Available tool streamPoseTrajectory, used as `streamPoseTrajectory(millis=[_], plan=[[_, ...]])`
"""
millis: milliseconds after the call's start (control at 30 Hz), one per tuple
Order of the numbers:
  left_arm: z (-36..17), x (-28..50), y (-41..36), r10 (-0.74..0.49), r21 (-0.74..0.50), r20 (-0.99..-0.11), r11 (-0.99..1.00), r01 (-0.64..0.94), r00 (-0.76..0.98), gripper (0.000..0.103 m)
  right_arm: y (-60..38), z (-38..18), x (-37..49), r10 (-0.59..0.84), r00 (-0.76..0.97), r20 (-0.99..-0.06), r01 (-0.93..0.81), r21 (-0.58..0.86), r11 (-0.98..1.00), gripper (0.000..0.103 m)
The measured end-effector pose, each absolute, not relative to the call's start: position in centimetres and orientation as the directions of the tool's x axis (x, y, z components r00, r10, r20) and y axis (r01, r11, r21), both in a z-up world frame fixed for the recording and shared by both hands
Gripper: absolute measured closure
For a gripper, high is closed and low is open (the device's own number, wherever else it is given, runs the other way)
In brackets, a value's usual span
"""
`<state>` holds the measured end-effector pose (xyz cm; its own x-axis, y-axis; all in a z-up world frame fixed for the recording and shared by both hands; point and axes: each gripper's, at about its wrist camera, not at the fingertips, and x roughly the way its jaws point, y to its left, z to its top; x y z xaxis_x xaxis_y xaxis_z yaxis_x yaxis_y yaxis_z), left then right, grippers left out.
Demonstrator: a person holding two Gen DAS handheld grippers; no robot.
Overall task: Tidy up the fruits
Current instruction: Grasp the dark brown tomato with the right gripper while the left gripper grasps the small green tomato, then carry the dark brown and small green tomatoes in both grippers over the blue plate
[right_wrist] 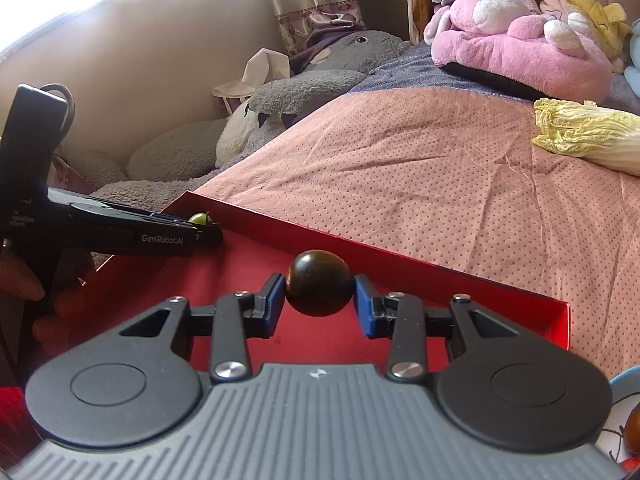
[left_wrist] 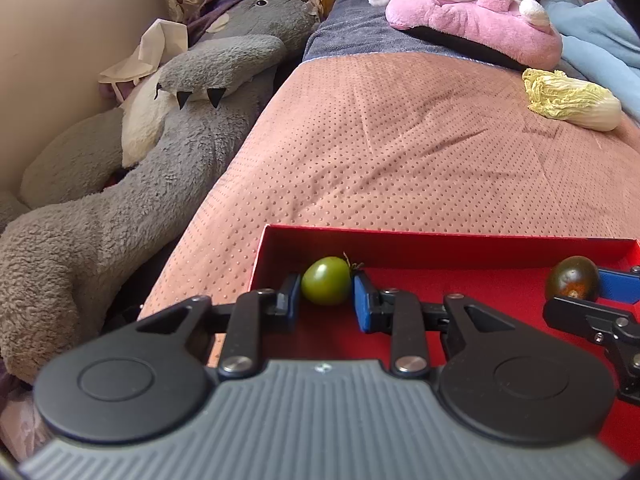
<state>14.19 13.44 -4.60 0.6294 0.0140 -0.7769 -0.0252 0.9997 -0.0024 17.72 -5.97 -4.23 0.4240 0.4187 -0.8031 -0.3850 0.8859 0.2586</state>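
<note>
My left fingers [left_wrist: 294, 294] bracket the green tomato [left_wrist: 326, 286] on both sides, and my read is that they are pinching it, though on the left pad side a sliver of shadow leaves me unsure of full contact. My right fingers [right_wrist: 362, 300] are pinching the dark tomato [right_wrist: 319, 283] squarely across its middle. Both fruits sit straight ahead between the pads, low inside the red tray [left_wrist: 460, 246], which lies on the pink bedspread [left_wrist: 400, 140]. The green tomato is in the tray's far left corner, its stem end pointing right toward the back wall; the dark one is near the far wall further right, well apart from the first. The left gripper [left_wrist: 326, 292] owns the corner and the right gripper [right_wrist: 319, 292] the middle, so neither crosses the other. The tray holds only these two fruits as far as I can see. At the right wrist view's lower right edge, a bowl rim [right_wrist: 624, 380] with something reddish shows, too cropped to identify. I judge the next move is releasing each fruit where it sits.
</note>
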Motion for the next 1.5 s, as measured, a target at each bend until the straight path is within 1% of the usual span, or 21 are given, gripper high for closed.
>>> streamPoseTrajectory(millis=[333,767,1200,1500], plan=[[-3.3,12.3,12.7,0.029,0.004,-0.759,0.999,-0.041,0.651,0.072,-7.6,-2.1,13.5,0.437,0.409,-0.801,-0.411,0.266,0.872,0.06],[-1.6,10.4,10.6,0.013,-0.034,-0.736,0.998,-0.056,0.677,0.072,-10.6,0.1,10.4,0.423,0.431,-0.797,-0.405,0.248,0.88,0.06],[-0.8,8.8,7.6,0.009,0.001,-0.719,1.0,-0.012,0.695,0.072,-13.9,1.0,8.5,0.396,0.448,-0.802,-0.371,0.237,0.898,0.06],[-0.2,7.9,4.3,-0.039,-0.014,-0.702,0.999,0.041,0.711,0.072,-15.6,2.5,7.7,0.387,0.474,-0.791,-0.357,0.229,0.906,0.06]])
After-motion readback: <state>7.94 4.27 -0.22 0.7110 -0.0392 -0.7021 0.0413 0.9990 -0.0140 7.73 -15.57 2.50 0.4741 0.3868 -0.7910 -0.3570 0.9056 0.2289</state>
